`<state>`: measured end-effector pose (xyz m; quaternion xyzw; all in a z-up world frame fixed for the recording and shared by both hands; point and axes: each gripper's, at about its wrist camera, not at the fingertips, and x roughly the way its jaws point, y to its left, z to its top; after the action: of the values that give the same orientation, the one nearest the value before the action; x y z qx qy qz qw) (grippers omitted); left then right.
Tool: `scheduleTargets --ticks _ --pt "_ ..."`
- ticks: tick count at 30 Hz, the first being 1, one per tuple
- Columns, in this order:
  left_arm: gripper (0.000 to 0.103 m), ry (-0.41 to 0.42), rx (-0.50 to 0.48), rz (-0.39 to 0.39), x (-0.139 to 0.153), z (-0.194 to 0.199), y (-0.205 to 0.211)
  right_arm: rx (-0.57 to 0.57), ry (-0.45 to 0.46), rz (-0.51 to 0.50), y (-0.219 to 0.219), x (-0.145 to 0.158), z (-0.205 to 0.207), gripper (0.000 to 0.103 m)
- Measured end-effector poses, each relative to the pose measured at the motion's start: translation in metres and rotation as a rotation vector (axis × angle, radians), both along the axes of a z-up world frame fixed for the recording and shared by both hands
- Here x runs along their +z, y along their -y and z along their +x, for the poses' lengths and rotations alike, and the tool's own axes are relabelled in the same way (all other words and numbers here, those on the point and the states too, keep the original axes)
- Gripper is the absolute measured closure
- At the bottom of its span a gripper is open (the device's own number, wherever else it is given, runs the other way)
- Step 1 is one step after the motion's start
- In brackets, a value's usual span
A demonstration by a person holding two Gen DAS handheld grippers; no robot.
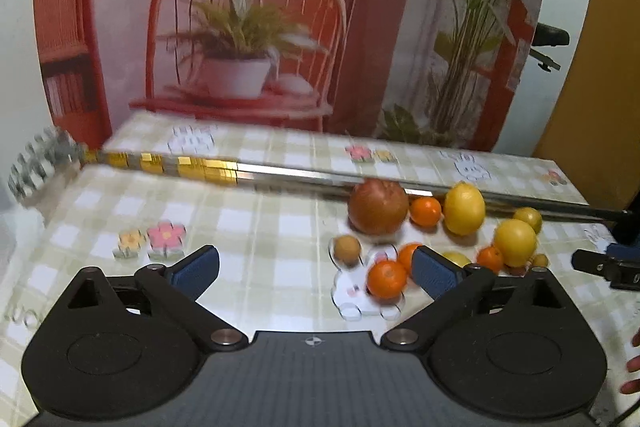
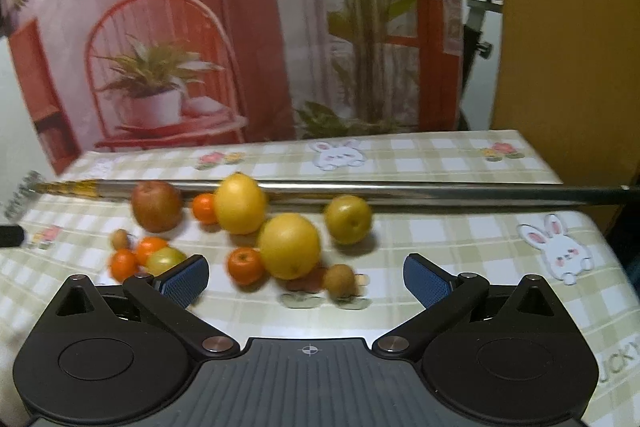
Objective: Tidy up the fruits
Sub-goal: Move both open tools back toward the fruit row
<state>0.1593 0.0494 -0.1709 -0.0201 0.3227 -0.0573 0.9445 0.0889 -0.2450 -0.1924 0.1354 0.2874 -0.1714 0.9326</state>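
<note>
I see my left gripper (image 1: pixel 316 269) with its jaws wide apart and nothing between them, above the checked yellow-green tablecloth (image 1: pixel 256 227). My right gripper (image 2: pixel 306 277) is also spread wide and holds nothing. The fruits lie together on the cloth, just before a long shiny metal rod (image 2: pixel 400 193): a round brown-red apple (image 2: pixel 157 206), a tall yellow lemon (image 2: pixel 240 203), a big round yellow citrus (image 2: pixel 289 247), a smaller yellow-green round fruit (image 2: pixel 348 219), several small orange mandarins (image 2: pixel 246 266) and two small brown round fruits (image 2: pixel 339 279). The apple and the lemon are touching the rod. A white rabbit sticker (image 2: pixel 560 251) is at the right, well apart from the fruits.
</note>
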Motion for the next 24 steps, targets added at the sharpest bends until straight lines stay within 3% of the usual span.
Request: scheduleTargets --ticks 4,10,14,19,24 --pt "0.0 0.061 -0.023 0.057 0.003 0.001 0.008 -0.035 0.01 0.038 0.014 -0.006 0.0 0.0" --pt "0.0 0.052 -0.036 0.009 0.001 0.014 0.01 -0.057 0.133 0.118 0.029 -0.009 -0.006 0.0" --pt "0.0 0.011 -0.017 -0.041 -0.002 0.024 0.009 -0.01 0.118 0.113 0.031 -0.009 0.002 0.0" --pt "0.0 -0.023 -0.001 0.021 -0.005 0.036 0.013 0.091 0.044 0.06 0.023 -0.007 0.015 0.0" --pt "0.0 -0.063 0.01 0.006 -0.009 0.046 0.012 0.108 0.007 0.032 0.017 -0.006 0.024 0.0"
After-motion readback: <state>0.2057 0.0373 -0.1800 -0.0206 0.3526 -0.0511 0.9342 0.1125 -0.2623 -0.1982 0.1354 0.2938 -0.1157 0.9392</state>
